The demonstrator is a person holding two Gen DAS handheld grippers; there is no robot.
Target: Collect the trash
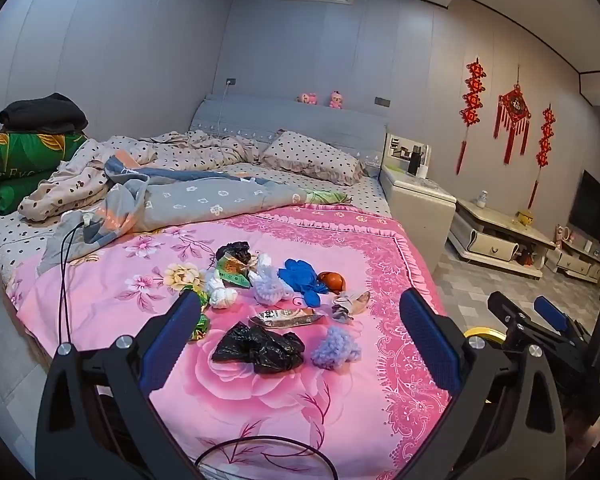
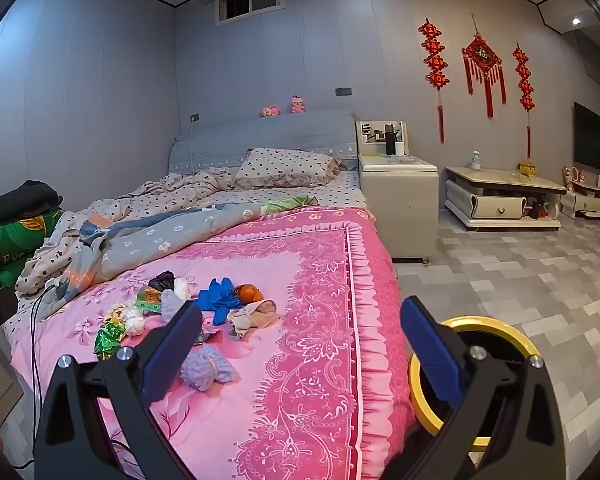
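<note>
A: Where is the trash?

B: It lies scattered on the pink floral quilt [image 1: 284, 392] of the bed, in the middle of the left wrist view. Nearest the camera is a crumpled black plastic bag [image 1: 260, 350], with a lilac fluffy ball [image 1: 335, 348] just to its right. Behind them lies a brown snack wrapper [image 1: 288, 317].

A: And further up the frame?

B: A blue glove [image 1: 302, 278] sits at centre, an orange round thing [image 1: 333, 281] touching its right side. Left of the glove are a second lilac puff [image 1: 269, 288], a white wad [image 1: 223, 295], a green packet [image 1: 232, 274] and a smaller black bag [image 1: 235, 250]. A green foil wrapper [image 1: 199, 322] pokes out beside the left finger.

A: What about the tools?

B: The left tool [image 1: 298, 344] is spread wide, nothing between its blue pads, hovering above the quilt's near end. The right tool [image 2: 300, 344] is likewise spread and empty, over the quilt's frilled edge in the right wrist view.

A: Any bin?

B: A black bin with a yellow rim [image 2: 476, 328] stands on the tiled floor [image 2: 520, 272] at the lower right of the right wrist view, just beside the bed, partly hidden by the right finger. The same glove [image 2: 216, 300] and a beige crumpled rag [image 2: 256, 316] show at centre left.
</note>
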